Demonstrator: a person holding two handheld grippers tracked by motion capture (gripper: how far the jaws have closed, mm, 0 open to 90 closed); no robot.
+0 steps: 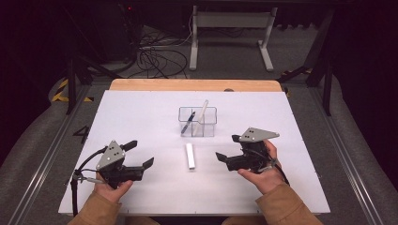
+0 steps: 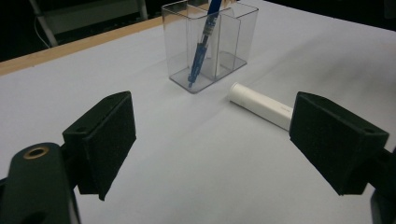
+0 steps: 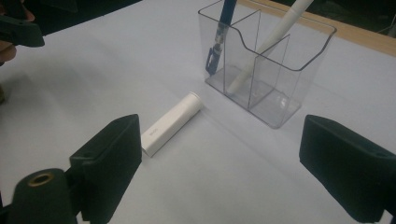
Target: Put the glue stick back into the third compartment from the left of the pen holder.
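The white tube [image 1: 190,156] lies flat on the white table [image 1: 141,108], between my two grippers and just in front of the clear organizer [image 1: 197,122] — touching nothing, its rounded end pointing toward the box. In the organizer a blue pen [image 2: 201,46] already stands tilted in the left compartment and a white pen [image 3: 268,42] leans in another, so I judge the sorting is partly done and this tube is what is left to pick up and drop in. My right gripper [image 1: 225,148] hangs just to the tube's right, jaws spread wide with nothing between them; in the right gripper view the tube sits near the left jaw, not yet bracketed. My left gripper [image 1: 139,154] rests farther off to the left, its jaws likewise released and empty. Neither one touches the tube — the grasp, the lift and the placement all remain ahead, as far as I can judge.
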